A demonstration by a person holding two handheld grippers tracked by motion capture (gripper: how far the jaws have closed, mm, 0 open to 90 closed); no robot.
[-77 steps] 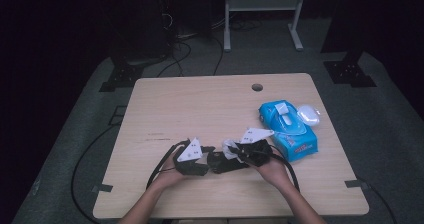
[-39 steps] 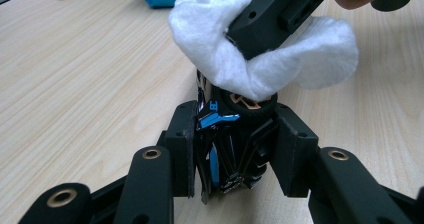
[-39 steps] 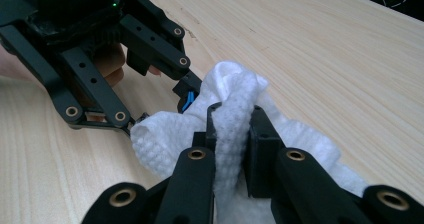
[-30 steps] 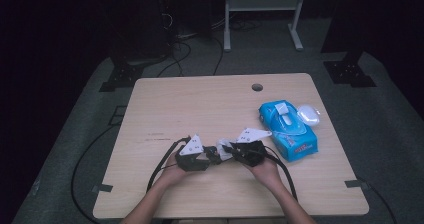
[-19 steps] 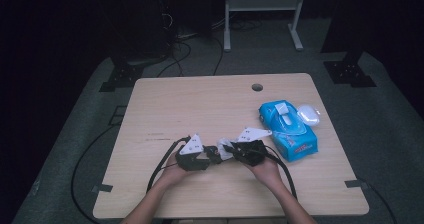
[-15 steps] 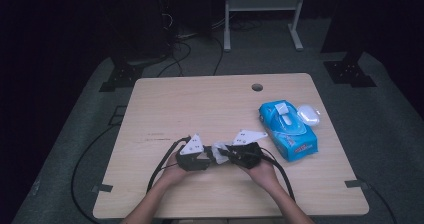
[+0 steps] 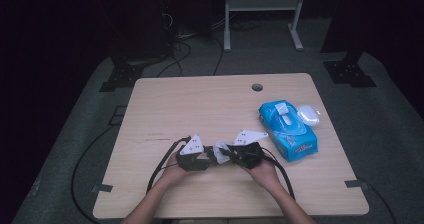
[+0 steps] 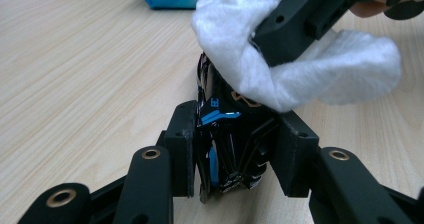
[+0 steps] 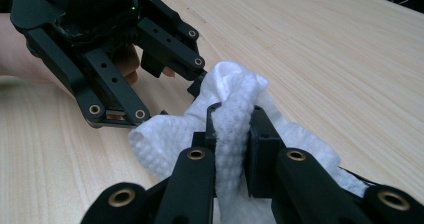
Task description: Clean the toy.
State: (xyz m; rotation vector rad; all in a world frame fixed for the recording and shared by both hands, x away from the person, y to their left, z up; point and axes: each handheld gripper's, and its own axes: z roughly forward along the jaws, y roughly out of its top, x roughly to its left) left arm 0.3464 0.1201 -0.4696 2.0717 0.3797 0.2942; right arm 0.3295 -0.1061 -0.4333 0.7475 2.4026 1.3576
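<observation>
A person sits at a pale wooden tabletop (image 7: 220,109) in a dark room, forearms coming in from the near edge, with a two-jaw claw in each hand. The two claws meet nose to nose near the front middle of the tabletop. The left claw (image 7: 196,159) has its jaws closed on a small dark object (image 8: 227,144), glossy black with blue and white markings, which stands upright between the pads; what the object is cannot be told. In the left gripper view the object's upper end is covered by a white wipe (image 8: 300,79), a soft, textured sheet bunched over it. The right claw (image 7: 239,154) has its jaws pinched nearly together on that wipe: in the right gripper view a fold of the white sheet (image 9: 232,124) rises between the two black pads, with the rest spilling out to either side and resting on the wood. The left claw (image 9: 125,59) faces it from just beyond, touching the wipe. Farther back on the right side of the tabletop, well apart from the hands, lies a blue pack of wipes (image 7: 289,129) with its flap raised, and a small white oval case (image 7: 308,115) sits touching its far right edge. A round cable hole (image 7: 257,87) is set near the far edge. Black cables (image 7: 165,159) trail from the claws toward the person.
</observation>
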